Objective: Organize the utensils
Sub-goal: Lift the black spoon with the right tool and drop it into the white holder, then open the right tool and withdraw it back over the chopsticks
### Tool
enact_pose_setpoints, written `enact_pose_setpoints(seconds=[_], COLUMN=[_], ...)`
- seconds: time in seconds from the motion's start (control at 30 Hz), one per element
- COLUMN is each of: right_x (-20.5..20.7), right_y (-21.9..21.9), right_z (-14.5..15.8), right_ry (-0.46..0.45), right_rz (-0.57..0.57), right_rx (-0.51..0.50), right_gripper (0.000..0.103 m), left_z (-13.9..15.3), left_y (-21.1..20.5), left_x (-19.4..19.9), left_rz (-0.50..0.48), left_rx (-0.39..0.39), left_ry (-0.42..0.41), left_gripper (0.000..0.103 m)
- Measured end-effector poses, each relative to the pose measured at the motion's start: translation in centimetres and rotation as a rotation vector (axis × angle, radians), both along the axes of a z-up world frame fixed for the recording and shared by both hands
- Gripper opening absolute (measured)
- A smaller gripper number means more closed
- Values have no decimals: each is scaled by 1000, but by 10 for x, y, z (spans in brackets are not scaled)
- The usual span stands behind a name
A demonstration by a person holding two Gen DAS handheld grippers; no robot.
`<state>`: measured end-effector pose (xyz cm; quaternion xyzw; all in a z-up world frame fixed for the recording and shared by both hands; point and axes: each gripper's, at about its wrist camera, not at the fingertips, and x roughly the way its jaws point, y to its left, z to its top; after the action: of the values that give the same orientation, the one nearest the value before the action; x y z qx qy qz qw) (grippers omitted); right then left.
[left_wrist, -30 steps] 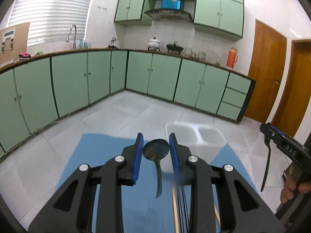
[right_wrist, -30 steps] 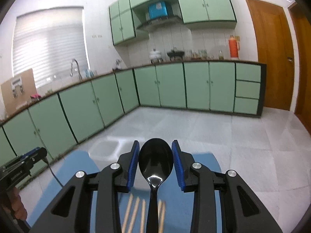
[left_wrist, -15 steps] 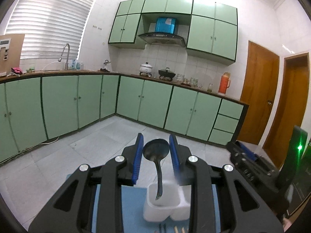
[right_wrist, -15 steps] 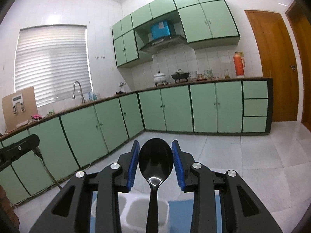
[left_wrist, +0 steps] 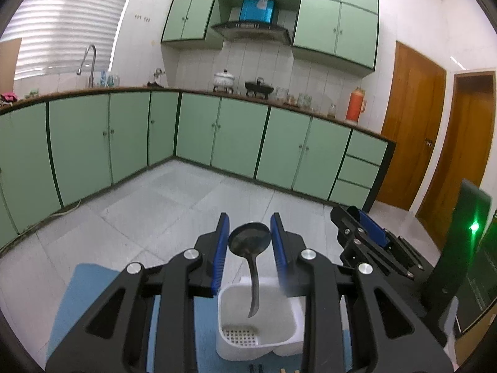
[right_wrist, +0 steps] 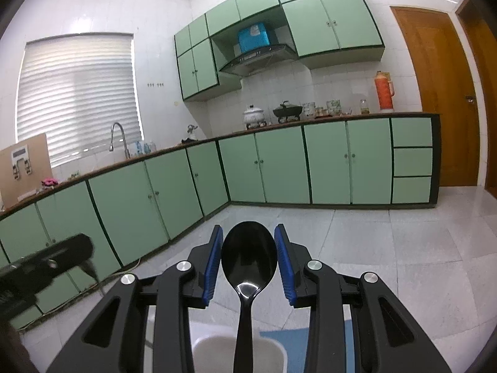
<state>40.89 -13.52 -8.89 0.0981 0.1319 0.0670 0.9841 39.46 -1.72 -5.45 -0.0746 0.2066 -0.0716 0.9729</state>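
My left gripper (left_wrist: pixel 250 234) is shut on a dark grey spoon (left_wrist: pixel 251 248) by its bowl, and the handle hangs down over the left compartment of a white two-part utensil holder (left_wrist: pixel 289 338). The right gripper (right_wrist: pixel 248 250) is shut on a glossy black spoon (right_wrist: pixel 248 258), bowl up between the blue pads, its handle running down toward the holder's white rim (right_wrist: pixel 214 345). In the left wrist view the right gripper (left_wrist: pixel 369 230) hovers just right of the holder. The left gripper's dark body (right_wrist: pixel 46 264) shows blurred at the left of the right wrist view.
The holder stands on a blue mat (left_wrist: pixel 84 304) with tips of chopsticks (left_wrist: pixel 285 370) at the near edge. Beyond lie a tiled floor, green cabinets (left_wrist: pixel 236 140) and wooden doors (left_wrist: pixel 410 124). A dark device with a green light (left_wrist: pixel 473 227) stands at the right.
Both grippers have moved forward over the mat with their spoons. The holder went from ahead of them to right beneath them, and the loose chopsticks slid out of view.
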Motion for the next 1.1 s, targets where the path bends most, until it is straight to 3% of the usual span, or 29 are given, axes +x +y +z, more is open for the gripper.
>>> enact_pose_setpoints(seconds=[0.27,0.37,0.5,0.57,0.77,0.9,1.0,1.1], right_x=[-11,-19,-32,-40,-82,-120,-147,-173], right_y=[-4,-5,-8,-11,-26,-31,-34,-39], right_z=[-20,-21,-17,-14,-6,-7,-11,-19], right_ry=[60,73,71,67,69,90,117,169], right_rz=[32,47,47,45,7,-2,-5,-13], right_rx=[0,4,-6,2,18,3,4,19], right_gripper=[35,41,43,45,66,82,86,87], left_z=[-32,-36,-31,-27,-15,-15,-21,-31], left_y=[9,11,10,12,24,29,34,36], left_x=[3,-2,-11,-18,-60,-92,-119,-146], left_rz=[-3,-5,-7,-4,14,13,11,1], left_rx=[13,20,30,37,24,33,24,42], left_ry=[80,92,83,71,38,44,64,113], left_gripper=[26,30,36,43,70,79,85,86])
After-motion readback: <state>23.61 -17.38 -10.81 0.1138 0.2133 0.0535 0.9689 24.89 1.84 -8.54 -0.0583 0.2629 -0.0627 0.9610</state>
